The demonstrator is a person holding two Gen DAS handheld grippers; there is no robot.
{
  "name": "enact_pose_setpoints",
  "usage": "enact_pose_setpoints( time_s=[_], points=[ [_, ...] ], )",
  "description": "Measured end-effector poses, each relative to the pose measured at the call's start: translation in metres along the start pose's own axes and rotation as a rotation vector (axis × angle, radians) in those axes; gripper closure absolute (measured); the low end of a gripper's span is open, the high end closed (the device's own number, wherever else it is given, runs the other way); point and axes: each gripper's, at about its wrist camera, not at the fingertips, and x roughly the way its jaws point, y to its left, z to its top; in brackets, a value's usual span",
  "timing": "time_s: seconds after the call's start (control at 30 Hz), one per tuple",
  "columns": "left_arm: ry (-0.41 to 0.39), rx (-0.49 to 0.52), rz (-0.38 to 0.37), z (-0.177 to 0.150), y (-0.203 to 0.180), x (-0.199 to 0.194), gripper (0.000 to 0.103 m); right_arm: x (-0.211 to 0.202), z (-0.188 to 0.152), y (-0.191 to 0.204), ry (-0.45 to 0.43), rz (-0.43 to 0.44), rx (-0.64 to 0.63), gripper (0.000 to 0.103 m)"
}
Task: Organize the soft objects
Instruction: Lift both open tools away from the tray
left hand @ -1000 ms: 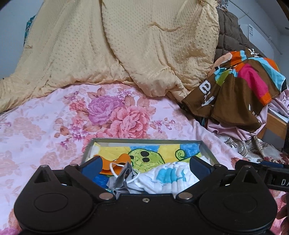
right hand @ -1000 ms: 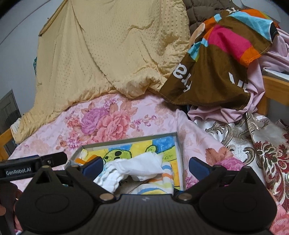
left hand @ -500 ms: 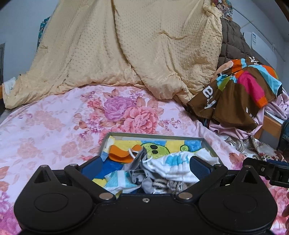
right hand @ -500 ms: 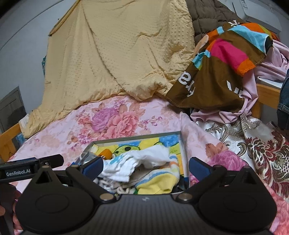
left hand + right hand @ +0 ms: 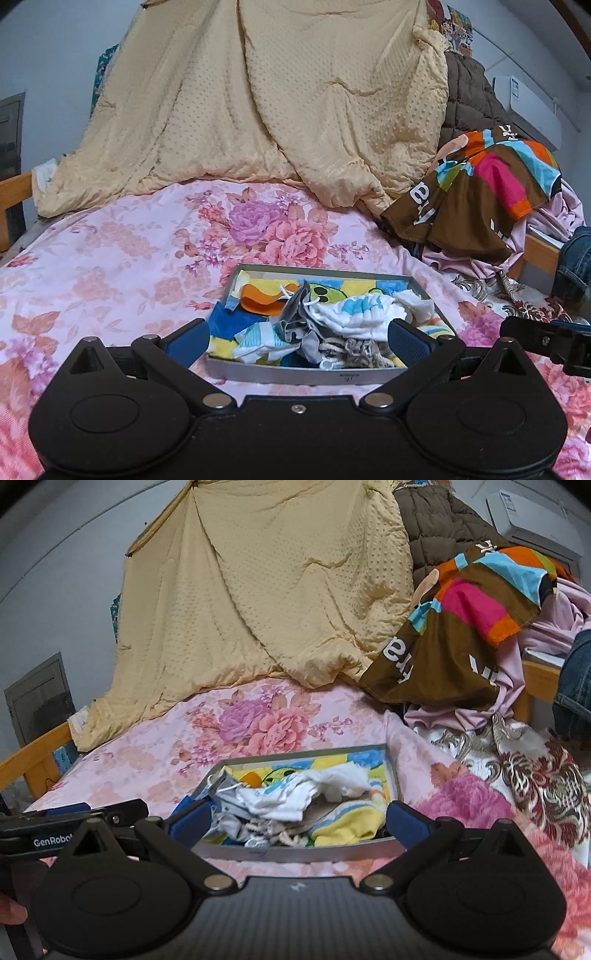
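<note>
Shallow grey metal tray (image 5: 310, 373) heaped with small soft cloth items (image 5: 354, 317), set on floral pink bedsheet (image 5: 110, 258). Left gripper (image 5: 297, 338) and right gripper (image 5: 297, 818) held wide open, nothing gripped.

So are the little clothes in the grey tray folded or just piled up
Piled up. In the grey tray the small clothes lie crumpled and overlapping, none folded flat.
</note>
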Motion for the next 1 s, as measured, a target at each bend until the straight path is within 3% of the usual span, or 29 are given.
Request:
enact_pose_setpoints(
  time_s=[0.7, 1.0],
  points=[
    [-0.033, -0.008, -0.002, -0.035, 0.006, -0.094, 0.001, -0.082, -0.038, 0.026, 0.013, 0.014, 0.019, 0.0],
    [-0.02, -0.025, -0.006, -0.052, 0.011, -0.121, 0.001, -0.108, -0.053, 0.04, 0.005, -0.018, -0.018, 0.0]
  ],
)
